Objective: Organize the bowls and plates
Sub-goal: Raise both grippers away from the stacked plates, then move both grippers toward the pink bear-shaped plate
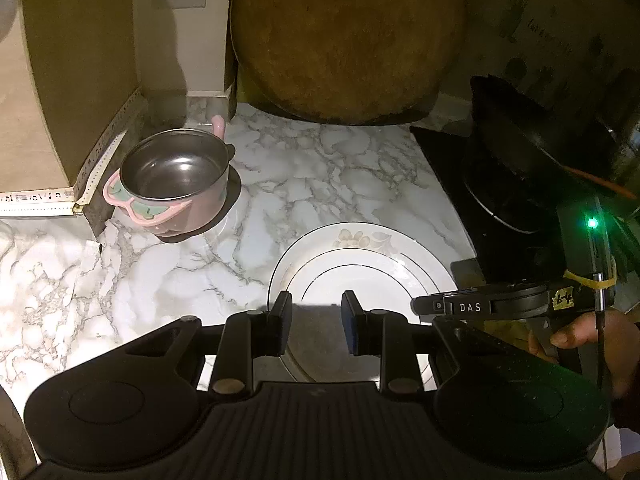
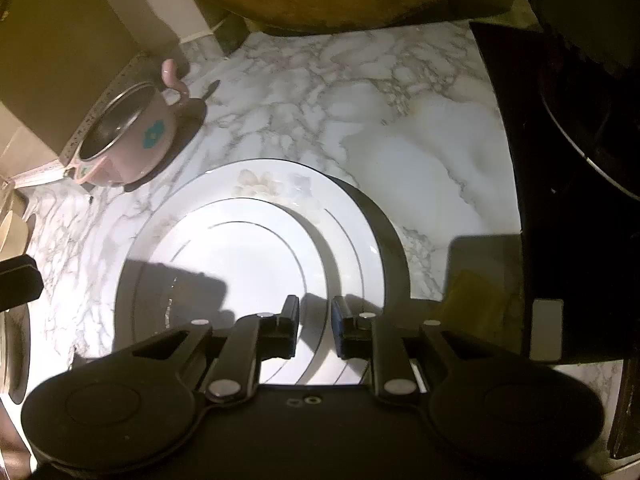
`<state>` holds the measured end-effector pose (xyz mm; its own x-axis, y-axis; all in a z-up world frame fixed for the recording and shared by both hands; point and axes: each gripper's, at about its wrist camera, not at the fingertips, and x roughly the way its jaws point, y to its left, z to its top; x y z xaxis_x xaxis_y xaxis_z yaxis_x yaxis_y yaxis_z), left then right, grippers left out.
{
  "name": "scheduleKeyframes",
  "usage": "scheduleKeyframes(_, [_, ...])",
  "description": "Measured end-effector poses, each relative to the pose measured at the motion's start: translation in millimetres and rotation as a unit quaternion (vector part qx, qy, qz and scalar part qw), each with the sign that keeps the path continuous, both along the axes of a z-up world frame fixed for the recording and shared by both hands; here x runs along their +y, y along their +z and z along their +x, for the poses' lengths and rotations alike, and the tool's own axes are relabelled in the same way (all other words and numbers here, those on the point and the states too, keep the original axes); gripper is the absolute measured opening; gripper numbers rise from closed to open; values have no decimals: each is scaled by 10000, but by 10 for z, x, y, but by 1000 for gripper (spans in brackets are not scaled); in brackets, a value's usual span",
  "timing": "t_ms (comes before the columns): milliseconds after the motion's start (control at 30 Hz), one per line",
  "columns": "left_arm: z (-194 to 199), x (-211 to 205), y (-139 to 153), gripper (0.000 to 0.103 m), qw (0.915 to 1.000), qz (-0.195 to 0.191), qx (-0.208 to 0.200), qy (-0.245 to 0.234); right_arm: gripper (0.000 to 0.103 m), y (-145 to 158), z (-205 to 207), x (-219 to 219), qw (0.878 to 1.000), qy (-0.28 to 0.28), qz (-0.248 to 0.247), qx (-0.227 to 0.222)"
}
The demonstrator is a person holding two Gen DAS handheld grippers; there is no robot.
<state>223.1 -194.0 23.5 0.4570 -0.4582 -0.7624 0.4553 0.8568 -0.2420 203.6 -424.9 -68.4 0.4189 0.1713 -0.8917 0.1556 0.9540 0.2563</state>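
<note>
Marble counter point(image 1: 312, 168) bears white plates point(image 2: 248, 240); both tongs slightly parted, empty.

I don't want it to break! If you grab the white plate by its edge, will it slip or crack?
The white plate looks glossy, so it could slip from the jaws. It seems to be glazed china, probably stiff but chippable on the marble counter. It lies flat, so tipping seems unlikely.

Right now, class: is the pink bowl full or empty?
Empty: the bowl's bare steel inside shows, seen from the left claw's camera.

Dim warm surroundings, glare on white plate point(image 2: 256, 240), hard shadows, fisheye-bent edges
</note>
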Motion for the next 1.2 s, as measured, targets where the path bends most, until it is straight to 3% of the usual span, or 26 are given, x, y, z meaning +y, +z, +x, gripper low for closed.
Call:
scheduleKeyframes(167, [-63, 85, 65, 26, 9999, -54, -135, 34, 33, 211, -76, 111, 9993, 184, -113, -310])
scheduleKeyframes(567, [-242, 439, 141, 30, 9990, -82, -280, 350, 45, 753, -214, 527, 9913, 652, -161, -1131])
scheduleKeyframes(933, [-467, 982, 134, 31, 9951, -73, -336, 922, 64, 980, -238, 1087, 9794, 1358, 7, -1494])
scheduleKeyframes(967, [-492, 1039, 131, 34, 9945, -89, -335, 992, 64, 983, -226, 1133, 9792, 1395, 66, -1474])
scheduleKeyframes(1033, [-550, 1152, 129, 65, 9929, -132, -366, 1128, 64, 990, -219, 1246, 9774, 1510, 112, -1475])
scheduleKeyframes(1067, [-588, 1207, 136, 69, 9915, -137, -426, 1219, 66, 998, -220, 1296, 9761, 1576, 99, -1490])
scheduleKeyframes(1200, [-704, 1374, 169, 70, 9884, -93, -557, 1412, 73, 1029, -263, 1506, 9702, 1860, 114, -1550])
